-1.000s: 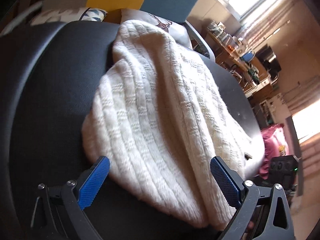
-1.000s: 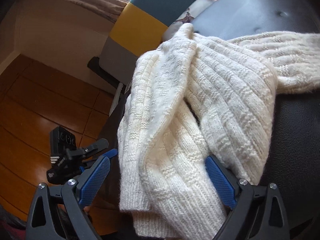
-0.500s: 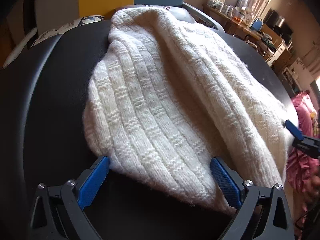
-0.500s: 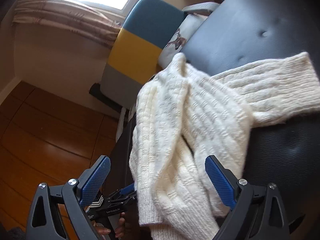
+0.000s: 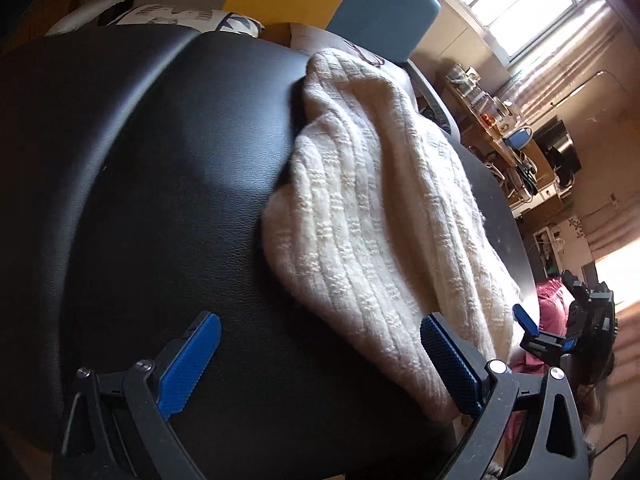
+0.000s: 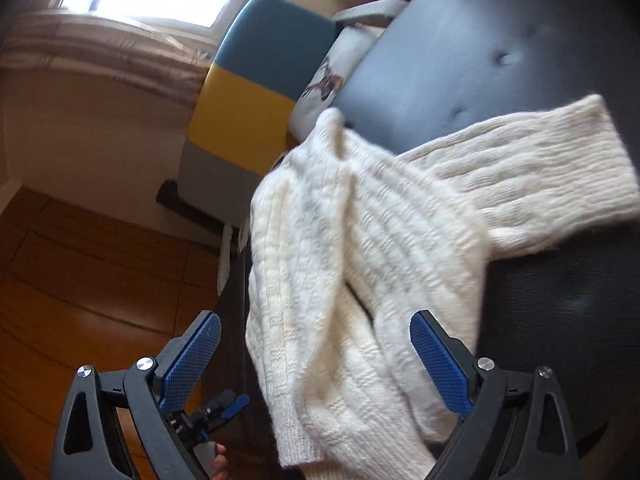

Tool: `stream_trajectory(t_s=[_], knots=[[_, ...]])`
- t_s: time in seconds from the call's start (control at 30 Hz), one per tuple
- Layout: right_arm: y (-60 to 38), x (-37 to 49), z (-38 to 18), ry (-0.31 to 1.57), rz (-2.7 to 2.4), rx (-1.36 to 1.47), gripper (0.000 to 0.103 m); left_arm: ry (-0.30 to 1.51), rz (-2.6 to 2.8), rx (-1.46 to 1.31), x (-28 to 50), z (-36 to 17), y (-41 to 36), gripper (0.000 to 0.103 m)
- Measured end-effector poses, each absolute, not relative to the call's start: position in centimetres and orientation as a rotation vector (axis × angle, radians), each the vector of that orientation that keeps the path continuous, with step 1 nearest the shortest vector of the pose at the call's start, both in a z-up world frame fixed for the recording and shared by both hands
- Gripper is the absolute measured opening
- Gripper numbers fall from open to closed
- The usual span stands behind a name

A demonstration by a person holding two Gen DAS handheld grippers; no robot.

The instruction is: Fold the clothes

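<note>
- Although the white sweater is bunched up with some parts lying over each other, it does not make a neat flat square.
- It lies on a black padded seat, near one side of it.
- One sleeve sticks out across the black top, away from the rest of the sweater.
- The bottom part of the sweater hangs over the seat's edge, toward the wood floor.
- My guess is that the folding is partway: the sleeve and the hanging part are loose, and I cannot tell how many folds are made.
- The left tongs are spread wide and hold nothing; one blue pad sits right by the sweater's near edge.
- The right tongs are spread wide too, with the hanging knit between the pads but not pinched.
- In the left view, the right tongs show past the far side of the sweater, so the two are on opposite sides of it.
- There is lots of bare black seat beside the sweater for laying it flat.
- The seat's round edge is close, so the sweater could slip off there.
- A blue and yellow chair and a pillow stand just past the seat's far end.
</note>
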State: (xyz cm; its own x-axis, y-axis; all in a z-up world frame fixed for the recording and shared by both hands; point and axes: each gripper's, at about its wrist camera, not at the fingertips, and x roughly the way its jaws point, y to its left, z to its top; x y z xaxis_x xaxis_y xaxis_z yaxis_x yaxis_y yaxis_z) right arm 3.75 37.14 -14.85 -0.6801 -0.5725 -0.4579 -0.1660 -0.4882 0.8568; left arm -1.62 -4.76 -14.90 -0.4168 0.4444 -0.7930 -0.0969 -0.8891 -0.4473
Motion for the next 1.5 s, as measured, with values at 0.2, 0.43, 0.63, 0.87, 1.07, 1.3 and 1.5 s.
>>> stream_trajectory(t_s=[0.2, 0.43, 0.63, 0.87, 1.07, 1.3, 1.5], knots=[[40.3, 5.7, -17.4, -1.578, -2.190, 1.163, 0.098, -0.258, 2.284, -1.452, -2.8, -14.6, 1.6, 0.101], [36.6, 4.3, -18.2, -1.318, -2.220, 1.290, 0.092, -0.101, 2.281, -1.540, -3.0, -16.9, 4.0, 0.101], [35.4, 4.6, -18.5, -1.203, -2.239, 1.250, 0.093, -0.125, 2.274, -1.565, -3.0, -17.5, 3.4, 0.103], [35.6, 5.1, -20.1, -1.288, -2.281, 1.304, 0.012, -0.108, 2.272, -1.574, -3.1, -17.5, 4.1, 0.103], [36.1, 5.3, -18.4, -1.310, -2.309, 1.149, 0.012, -0.175, 2.247, -1.546, -3.1, -16.2, 3.4, 0.103], [31.3, 2.9, -12.6, -0.909, -2.390, 1.050, 0.012, -0.319, 2.196, -1.462, -3.3, -12.3, 2.2, 0.102], [22.8, 2.7, -12.3, -0.405, -2.425, 1.096, 0.012, -0.313, 2.135, -1.377, -4.1, -8.6, 3.8, 0.102]])
